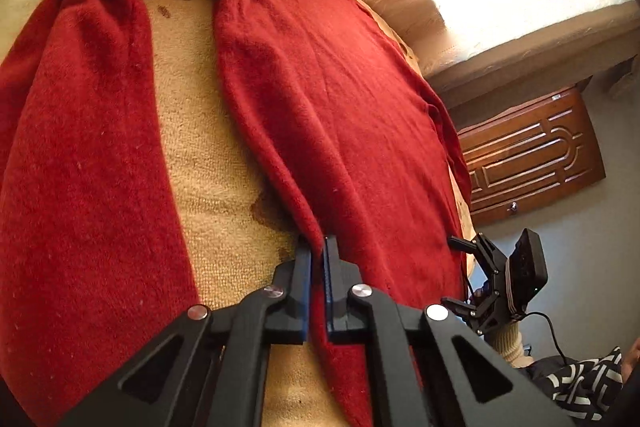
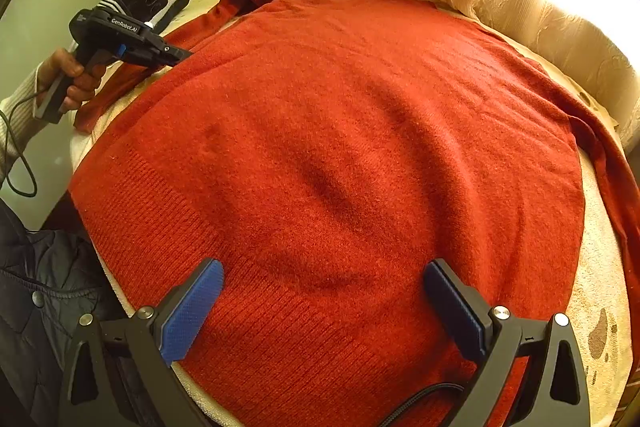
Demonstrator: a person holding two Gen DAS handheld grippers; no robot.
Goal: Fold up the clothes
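Left tongs (image 1: 318, 247) pinching red sweater (image 2: 340, 147) edge, sleeve (image 1: 80, 155) lengthwise beside

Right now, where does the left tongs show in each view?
Left wrist: left tongs bottom centre, shut on the red sweater's side edge.
Right wrist: left tongs upper left, at the sweater's left edge.
Shared landmark: the sweater.

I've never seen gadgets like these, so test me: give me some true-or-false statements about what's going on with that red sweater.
1. The left gripper is shut on the red sweater's edge. True.
2. The right gripper is clamped on the hem. False: its jaws stand wide open above the sweater.
3. The sweater lies on a beige cover. True.
4. The sweater is already folded into a neat square. False: it lies spread out, sleeves extended.
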